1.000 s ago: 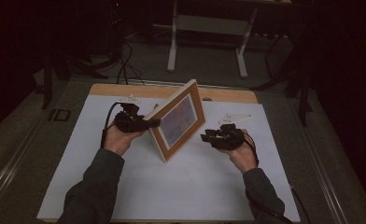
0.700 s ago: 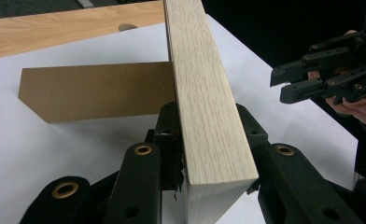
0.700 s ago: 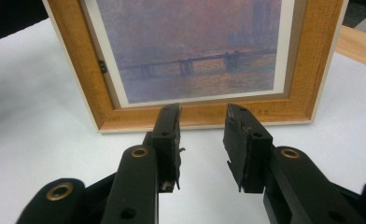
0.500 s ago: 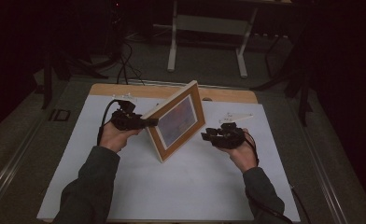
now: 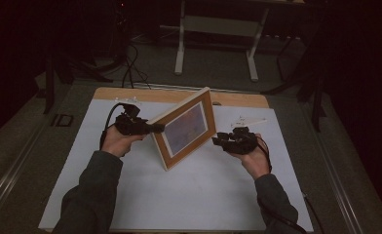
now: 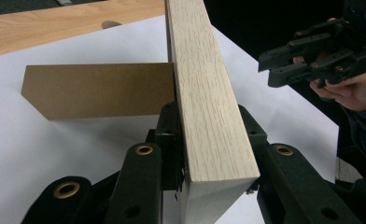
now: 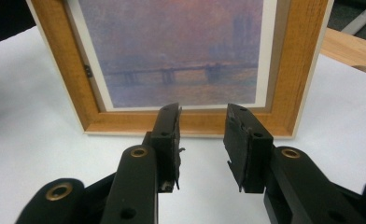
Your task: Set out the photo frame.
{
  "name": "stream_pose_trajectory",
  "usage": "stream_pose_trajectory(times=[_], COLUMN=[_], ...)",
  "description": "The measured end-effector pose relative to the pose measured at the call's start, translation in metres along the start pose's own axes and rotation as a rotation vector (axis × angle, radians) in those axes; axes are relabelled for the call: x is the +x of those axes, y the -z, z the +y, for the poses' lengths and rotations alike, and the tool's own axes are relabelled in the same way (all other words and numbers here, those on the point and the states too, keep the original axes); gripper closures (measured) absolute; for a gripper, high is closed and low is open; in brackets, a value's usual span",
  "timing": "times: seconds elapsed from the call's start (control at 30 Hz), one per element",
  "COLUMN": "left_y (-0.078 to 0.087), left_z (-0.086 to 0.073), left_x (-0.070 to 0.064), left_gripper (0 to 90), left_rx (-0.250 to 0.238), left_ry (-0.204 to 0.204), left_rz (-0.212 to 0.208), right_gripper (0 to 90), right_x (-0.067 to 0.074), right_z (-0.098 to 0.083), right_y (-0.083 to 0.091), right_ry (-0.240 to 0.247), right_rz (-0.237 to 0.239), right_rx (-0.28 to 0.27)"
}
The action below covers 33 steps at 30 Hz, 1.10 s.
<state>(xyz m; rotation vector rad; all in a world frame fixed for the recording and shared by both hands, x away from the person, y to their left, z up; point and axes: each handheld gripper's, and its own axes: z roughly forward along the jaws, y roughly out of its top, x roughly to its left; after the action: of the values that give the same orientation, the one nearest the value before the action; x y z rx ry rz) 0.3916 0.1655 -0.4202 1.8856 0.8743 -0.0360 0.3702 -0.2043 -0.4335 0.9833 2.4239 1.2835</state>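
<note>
the left gripper (image 5: 156, 127) is closed on the side edge of a wooden picture frame (image 5: 184, 128), and in the left gripper view its two black jaws press the pale wood (image 6: 209, 107) from both sides. the frame stands on its lower edge on the table, tilted, with the picture side turned toward the right gripper (image 5: 217, 141). behind the frame, on the left gripper's side, a brown cardboard back stand (image 6: 99, 89) comes out from the frame and its lower edge meets the white surface.

the right gripper is in front of the frame, near but apart from it. in the right gripper view (image 7: 202, 140) its jaws are apart with nothing between them, and they point at the bottom rail of the frame (image 7: 181, 122). the picture (image 7: 176, 51) shows a hazy purple and orange scene with a bridge. nothing stands between this gripper and the frame.

both hands work over a white sheet (image 5: 194, 195) which covers most of a light wooden tabletop (image 5: 130, 93); the bare wood shows as a strip at the far edge. beyond the table the room is dark, with a grey floor, black cables (image 5: 128, 63) lying on it, and a white metal stand (image 5: 216, 34) farther back.
</note>
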Motion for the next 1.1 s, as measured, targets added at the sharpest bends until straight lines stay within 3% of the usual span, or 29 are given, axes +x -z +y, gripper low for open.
stream_pose_trajectory(times=[0.47, 1.1], left_y=[0.001, 0.000], left_z=[0.002, 0.004], left_x=[0.001, -0.003], left_gripper=[71.5, 72.0], left_rx=[0.029, 0.059], left_ry=[-0.034, -0.090], left_rz=[-0.039, -0.096], right_gripper=[64.6, 56.8], right_x=[-0.007, -0.026], right_z=[0.000, 0.005], right_y=[0.001, 0.006], right_ry=[-0.018, -0.070], right_rz=[-0.023, -0.087], right_rx=[-0.002, -0.018])
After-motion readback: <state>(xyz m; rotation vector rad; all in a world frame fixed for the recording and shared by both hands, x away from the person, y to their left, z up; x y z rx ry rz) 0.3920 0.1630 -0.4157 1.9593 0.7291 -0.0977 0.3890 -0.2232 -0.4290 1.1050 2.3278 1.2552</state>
